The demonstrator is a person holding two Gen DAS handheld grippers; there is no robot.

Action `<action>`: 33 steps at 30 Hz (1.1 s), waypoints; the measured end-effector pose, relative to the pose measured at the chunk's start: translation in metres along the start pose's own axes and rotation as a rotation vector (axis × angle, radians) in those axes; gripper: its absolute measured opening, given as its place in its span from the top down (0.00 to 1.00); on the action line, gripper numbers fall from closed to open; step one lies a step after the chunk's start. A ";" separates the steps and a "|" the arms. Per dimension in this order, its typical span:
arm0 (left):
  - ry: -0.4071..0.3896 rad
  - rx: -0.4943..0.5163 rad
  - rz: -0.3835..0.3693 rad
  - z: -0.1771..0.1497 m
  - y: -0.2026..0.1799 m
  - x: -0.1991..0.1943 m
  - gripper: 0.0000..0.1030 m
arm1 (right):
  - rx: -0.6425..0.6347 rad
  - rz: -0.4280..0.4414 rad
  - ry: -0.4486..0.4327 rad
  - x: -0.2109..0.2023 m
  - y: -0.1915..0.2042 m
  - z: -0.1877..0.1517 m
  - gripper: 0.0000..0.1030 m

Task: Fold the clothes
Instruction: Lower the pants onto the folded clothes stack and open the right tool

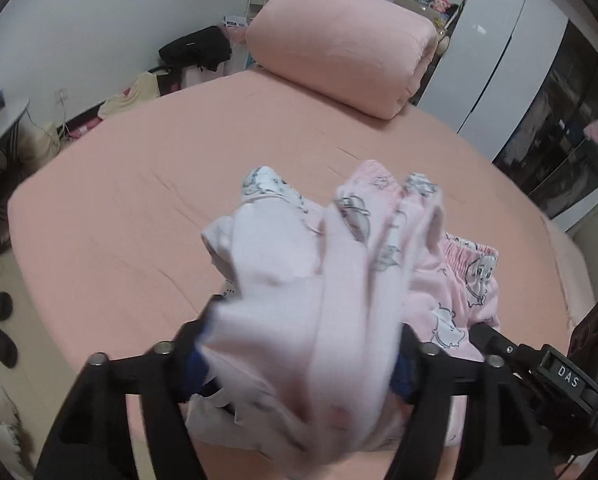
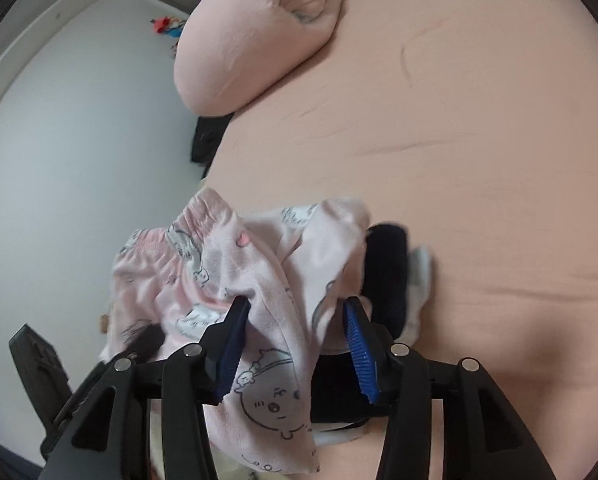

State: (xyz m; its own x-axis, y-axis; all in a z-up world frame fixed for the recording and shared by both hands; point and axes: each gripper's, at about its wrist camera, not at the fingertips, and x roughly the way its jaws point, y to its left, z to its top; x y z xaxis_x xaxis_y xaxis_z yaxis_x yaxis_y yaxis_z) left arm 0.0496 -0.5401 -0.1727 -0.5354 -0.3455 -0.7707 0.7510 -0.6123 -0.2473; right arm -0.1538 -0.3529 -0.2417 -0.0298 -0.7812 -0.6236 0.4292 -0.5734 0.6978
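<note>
Pyjama trousers [image 1: 319, 280], pink with cartoon prints, fill the lower centre of the left wrist view, bunched and blurred between the fingers of the left gripper [image 1: 299, 356]. Its jaws stand apart, and whether the pads press the cloth I cannot tell. One rolled pink quilt [image 1: 339, 48] sits at the top on the pink bed sheet [image 1: 119, 208]. A black bag [image 1: 195, 48] lies upper left, and the other gripper's black body [image 1: 559, 372] pokes in lower right.

Over to the right wrist view: the trousers' elastic waistband [image 2: 187, 220] sits centre left, cloth draping down between two blue pads [image 2: 359, 352] of the right gripper [image 2: 295, 344], spread and slack around it. A dark garment [image 2: 387, 272] lies just beside on the sheet.
</note>
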 end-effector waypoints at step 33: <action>-0.151 0.061 0.261 -0.006 -0.008 -0.104 0.30 | -0.193 -0.061 -0.004 -0.086 0.046 -0.018 0.27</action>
State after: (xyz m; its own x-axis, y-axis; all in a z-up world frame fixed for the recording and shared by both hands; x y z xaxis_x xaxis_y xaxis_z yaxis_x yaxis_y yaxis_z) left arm 0.1022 -0.4950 -0.0942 -0.3822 -0.5959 -0.7063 0.8485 -0.5290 -0.0129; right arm -0.1153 -0.3075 -0.1625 -0.0644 -0.7472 -0.6614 0.5917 -0.5623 0.5777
